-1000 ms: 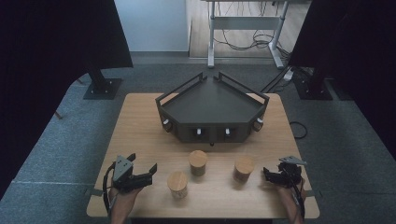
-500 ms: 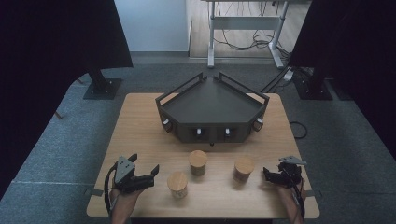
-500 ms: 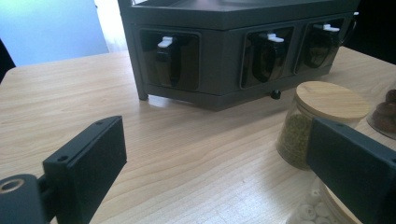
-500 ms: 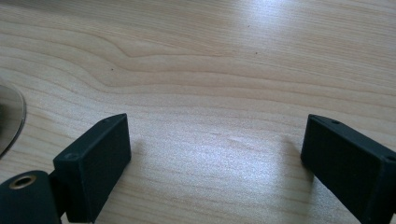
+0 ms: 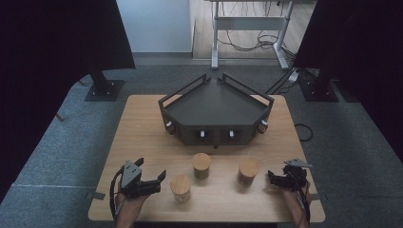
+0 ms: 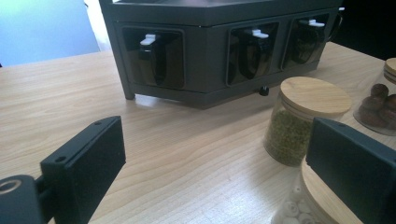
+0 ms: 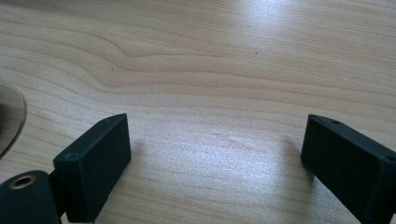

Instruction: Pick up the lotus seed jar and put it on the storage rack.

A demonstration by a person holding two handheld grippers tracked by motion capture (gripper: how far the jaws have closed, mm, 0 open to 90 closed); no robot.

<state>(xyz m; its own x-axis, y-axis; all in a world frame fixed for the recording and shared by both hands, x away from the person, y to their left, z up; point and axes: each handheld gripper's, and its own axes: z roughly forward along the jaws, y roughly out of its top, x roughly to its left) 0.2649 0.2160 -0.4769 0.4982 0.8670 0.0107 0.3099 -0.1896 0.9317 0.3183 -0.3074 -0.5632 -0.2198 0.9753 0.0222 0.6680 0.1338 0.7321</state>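
Nearby, a wooden-lidded glass jar [image 5: 180, 187] of pale round pieces.

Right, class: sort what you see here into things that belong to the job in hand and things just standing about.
Job in hand:
- left claw, open
- right claw, open
- near jar of white pieces
- middle jar of green grains
- right jar of brown pieces
- dark rack

Standing about:
- metal desk frame
- floor cables
- black stand base
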